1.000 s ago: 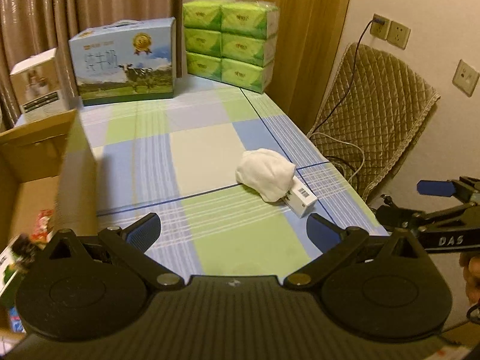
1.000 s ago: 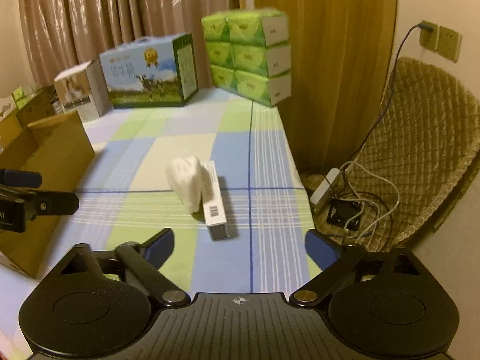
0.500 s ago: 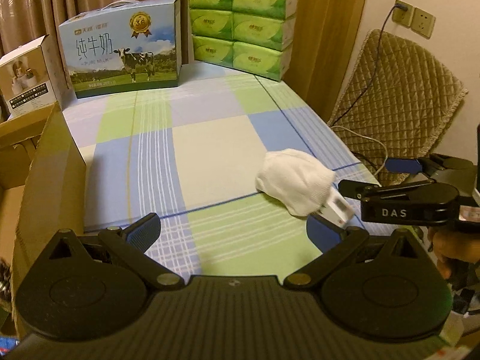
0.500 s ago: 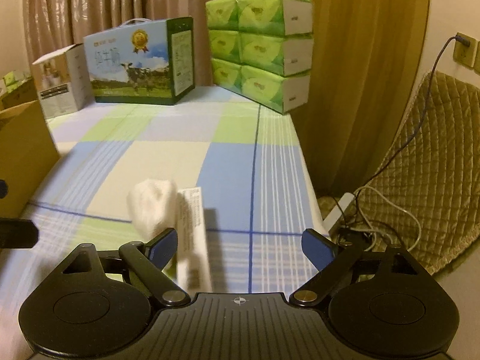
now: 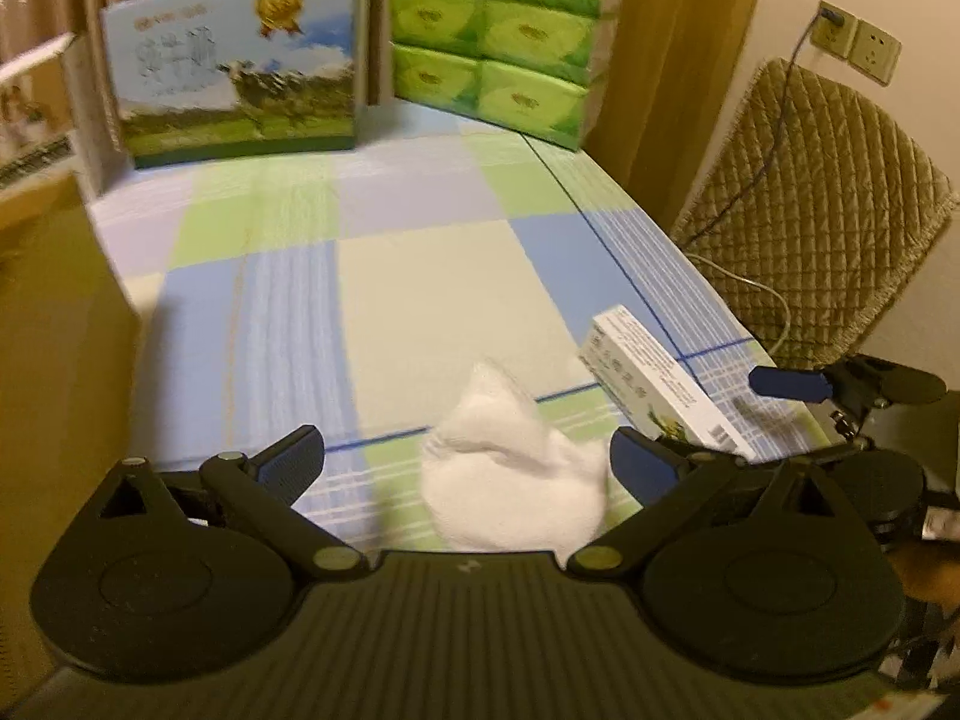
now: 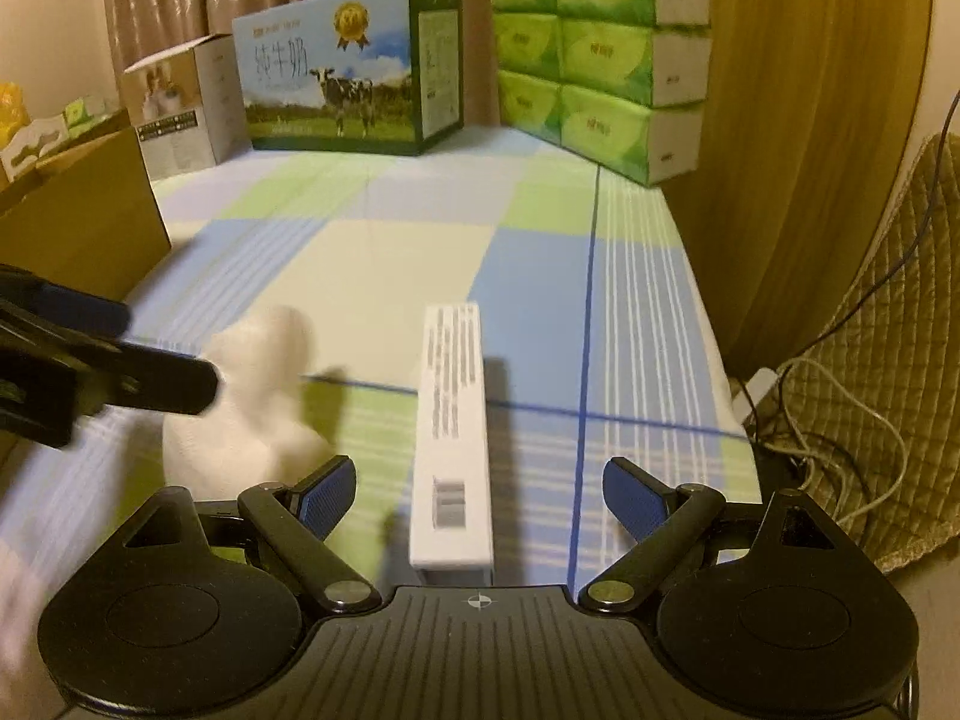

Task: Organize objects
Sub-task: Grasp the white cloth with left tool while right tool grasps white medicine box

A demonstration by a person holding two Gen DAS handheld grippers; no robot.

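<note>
On the checked tablecloth (image 5: 420,276) the white cloth (image 5: 510,468) lay between the left gripper's (image 5: 467,459) spread, slightly narrowing jaws—the long box (image 6: 454,420) lay untouched between the right gripper's (image 6: 480,495) parted jaws.

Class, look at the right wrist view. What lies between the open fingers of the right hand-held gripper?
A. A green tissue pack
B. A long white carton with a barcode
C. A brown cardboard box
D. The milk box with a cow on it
B: the long white carton lies lengthwise on the checked tablecloth, between the spread fingers of the right hand-held gripper, with clear gaps on both sides, so it is not gripped.
</note>
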